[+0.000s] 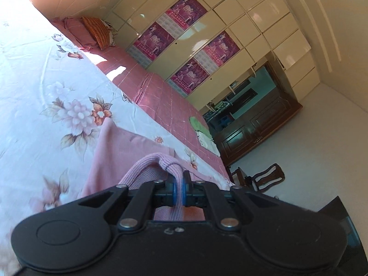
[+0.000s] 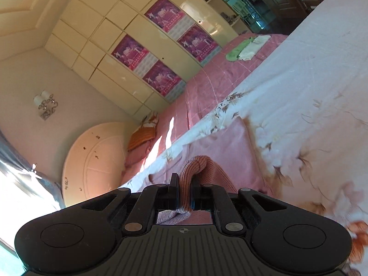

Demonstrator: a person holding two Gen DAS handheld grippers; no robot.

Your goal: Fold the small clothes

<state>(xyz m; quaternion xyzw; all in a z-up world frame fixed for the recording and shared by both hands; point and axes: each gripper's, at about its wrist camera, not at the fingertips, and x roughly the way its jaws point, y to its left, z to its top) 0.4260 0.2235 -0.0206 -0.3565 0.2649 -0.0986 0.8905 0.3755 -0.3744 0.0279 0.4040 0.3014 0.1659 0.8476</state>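
Pink ribbed knit fills the narrow gap between the fingers of the left gripper (image 1: 179, 189), whose blue-padded fingers are pinched tight on a folded hem of the pink garment (image 1: 128, 147). The knit band loops up out of the jaws and arches over to the left before dropping back toward the flat body of the cloth. In the right wrist view the right gripper (image 2: 184, 191) is likewise clamped on a ribbed edge of the same pink garment (image 2: 220, 147), the knit bulging above the black fingers and a paler bit of it showing beneath them. Beyond both grippers the rest of the garment lies spread on a white floral sheet (image 1: 57, 96), which covers the near part of the bed. Next to that sheet runs a rose-pink checked bedspread (image 1: 158, 96). Well away from the garment, toward the far edge of that bedspread, lie a green cloth (image 2: 237, 49) and a white cloth (image 2: 253, 46), touching side by side. At the other end of the bed sit an orange striped cushion (image 1: 96, 32) and a pink pillow (image 1: 78, 32). Behind the bed stands a cream wardrobe (image 1: 253, 11) with four purple posters (image 1: 186, 8) on its doors.
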